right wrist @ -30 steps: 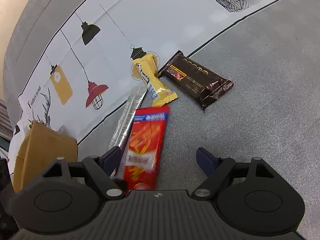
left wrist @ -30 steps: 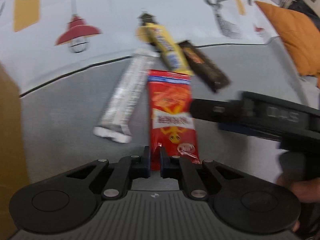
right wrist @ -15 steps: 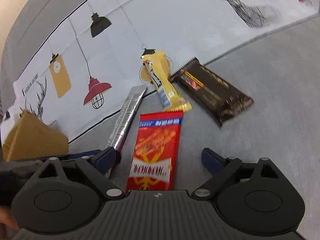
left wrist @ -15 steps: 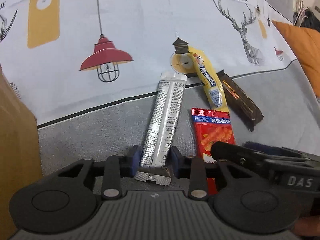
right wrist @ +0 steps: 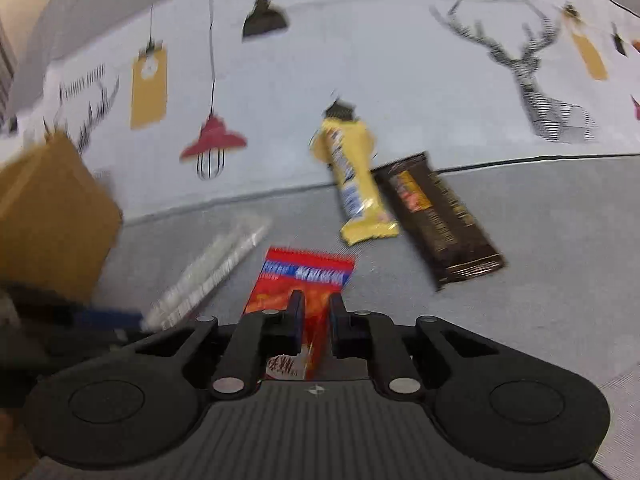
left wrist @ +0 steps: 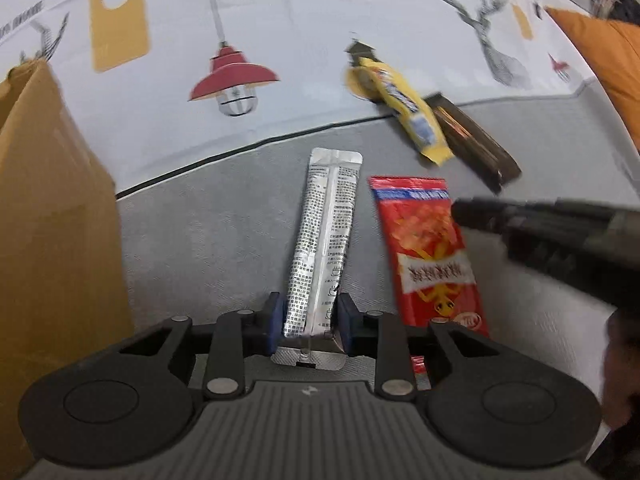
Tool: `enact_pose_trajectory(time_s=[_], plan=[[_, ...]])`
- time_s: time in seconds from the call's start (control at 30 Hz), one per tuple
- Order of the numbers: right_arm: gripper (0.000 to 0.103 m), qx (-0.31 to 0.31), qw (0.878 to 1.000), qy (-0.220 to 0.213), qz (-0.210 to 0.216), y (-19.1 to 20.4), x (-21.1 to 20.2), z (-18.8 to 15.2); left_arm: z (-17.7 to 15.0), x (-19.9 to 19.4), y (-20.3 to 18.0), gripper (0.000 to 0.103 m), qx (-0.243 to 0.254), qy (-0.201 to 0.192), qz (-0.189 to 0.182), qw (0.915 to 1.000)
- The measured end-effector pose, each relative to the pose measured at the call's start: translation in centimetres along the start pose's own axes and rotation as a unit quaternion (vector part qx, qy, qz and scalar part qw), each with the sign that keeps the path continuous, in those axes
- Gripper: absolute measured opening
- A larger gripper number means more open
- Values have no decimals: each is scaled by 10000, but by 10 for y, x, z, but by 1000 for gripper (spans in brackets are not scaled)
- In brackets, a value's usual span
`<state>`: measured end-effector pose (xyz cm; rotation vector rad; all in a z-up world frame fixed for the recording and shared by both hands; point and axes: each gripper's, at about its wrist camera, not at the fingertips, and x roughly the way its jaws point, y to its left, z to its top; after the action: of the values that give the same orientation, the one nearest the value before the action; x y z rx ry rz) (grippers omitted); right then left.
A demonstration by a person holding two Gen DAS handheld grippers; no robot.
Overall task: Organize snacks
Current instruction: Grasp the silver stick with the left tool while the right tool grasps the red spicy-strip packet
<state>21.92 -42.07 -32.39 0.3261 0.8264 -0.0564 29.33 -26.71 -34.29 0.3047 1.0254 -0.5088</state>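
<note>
My left gripper (left wrist: 310, 312) is shut on the near end of a long silver sachet (left wrist: 326, 240), which points away over the grey sofa seat. The sachet also shows blurred in the right wrist view (right wrist: 208, 272). My right gripper (right wrist: 316, 312) is shut on the near end of a red snack packet (right wrist: 304, 280); the packet also lies right of the sachet in the left wrist view (left wrist: 428, 248). A yellow bar (right wrist: 356, 184) and a dark brown chocolate bar (right wrist: 440, 216) lie side by side further back.
A brown cardboard box (left wrist: 44, 216) stands at the left, also seen in the right wrist view (right wrist: 52, 216). A printed white cloth (right wrist: 360, 60) covers the sofa back. An orange cushion (left wrist: 604, 52) lies at the far right.
My left gripper let go of the red packet, moved left and closed on the silver sachet. My right gripper went from wide open to shut on the red packet.
</note>
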Motion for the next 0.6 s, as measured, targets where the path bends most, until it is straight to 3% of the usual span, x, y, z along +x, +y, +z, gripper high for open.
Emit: enact_pose_trajectory(time_s=[0.1, 0.13, 0.17, 0.23, 0.4, 0.47, 0.53, 0.57, 0.6], plan=[[17, 7, 9999, 160, 57, -3, -3, -4, 9, 10, -1, 36, -24, -42, 91, 9999], [29, 53, 9995, 303, 46, -3, 2, -6, 13, 12, 1, 36, -96, -37, 66, 9999], [50, 120, 9990, 418, 64, -2, 5, -8, 16, 15, 2, 36, -128, -33, 63, 9999], [68, 69, 9986, 448, 284, 4, 7, -9, 20, 19, 2, 35, -114, -48, 147, 9998], [78, -211, 9991, 349, 144, 16, 16, -13, 20, 18, 15, 35, -244, -19, 307, 9992], [89, -424, 9986, 305, 50, 24, 20, -15, 20, 17, 24, 35, -408, 13, 296, 9987], [96, -1071, 9935, 390, -79, 42, 27, -20, 20, 16, 27, 35, -505, 54, 244, 9984], [88, -1491, 9878, 360, -281, 54, 29, -26, 20, 16, 26, 35, -491, 54, 266, 9984], [84, -1539, 9874, 289, -212, 59, 26, -27, 19, 15, 24, 34, -447, 46, 299, 9985]])
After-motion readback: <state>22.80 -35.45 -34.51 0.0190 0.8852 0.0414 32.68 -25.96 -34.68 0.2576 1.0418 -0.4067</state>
